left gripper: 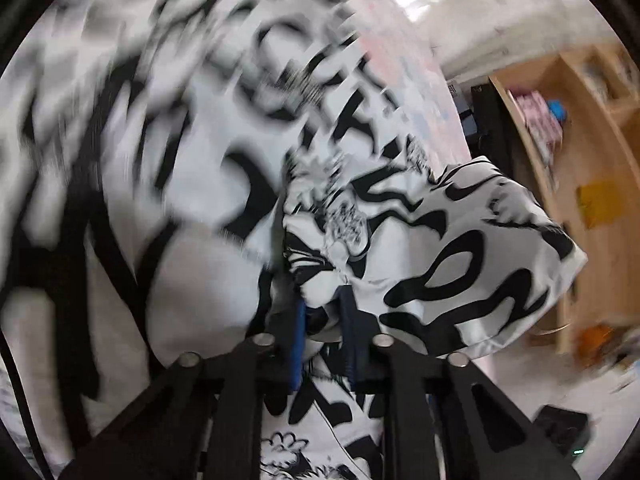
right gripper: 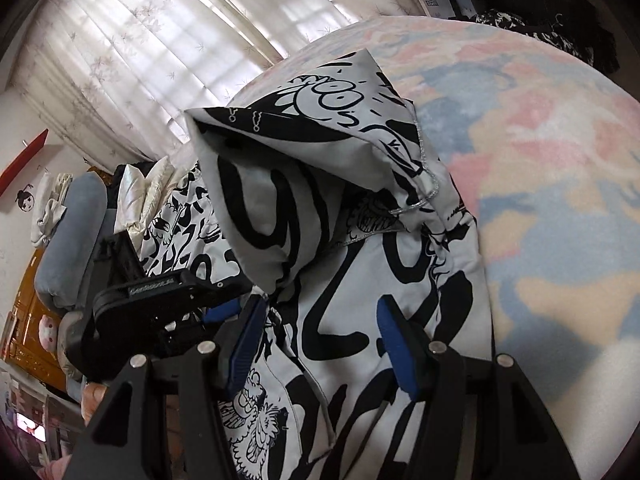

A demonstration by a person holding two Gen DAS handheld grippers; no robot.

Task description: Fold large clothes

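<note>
Two grippers, both over one black-and-white printed garment (right gripper: 360, 280) spread on a pastel patchwork blanket (right gripper: 560, 184). At nine o'clock in the left wrist view, only blurred print filling the frame. At six o'clock, left gripper (left gripper: 324, 320) drawn nearly together, blue pads (left gripper: 300, 344) pinching a bunched fold of the cloth; from that pinch a sharp-looking flap of the same garment rising toward three o'clock. Beyond it, at two to four o'clock, wooden shelving (left gripper: 580, 160), out of focus. In the right wrist view, at nine o'clock, the left gripper's black body just beside the cloth edge, with a curtained window (right gripper: 140, 60) at ten to twelve o'clock. At six o'clock, right gripper (right gripper: 320, 320) standing about half apart, fabric lying flat between and under the blue fingers (right gripper: 396, 340); left finger at the foot of a raised fold, right finger resting on the print, pads not pressing together on anything. Peaked fold of the garment standing at twelve o'clock from those jaws, blanket bare from one to four o'clock.
</note>
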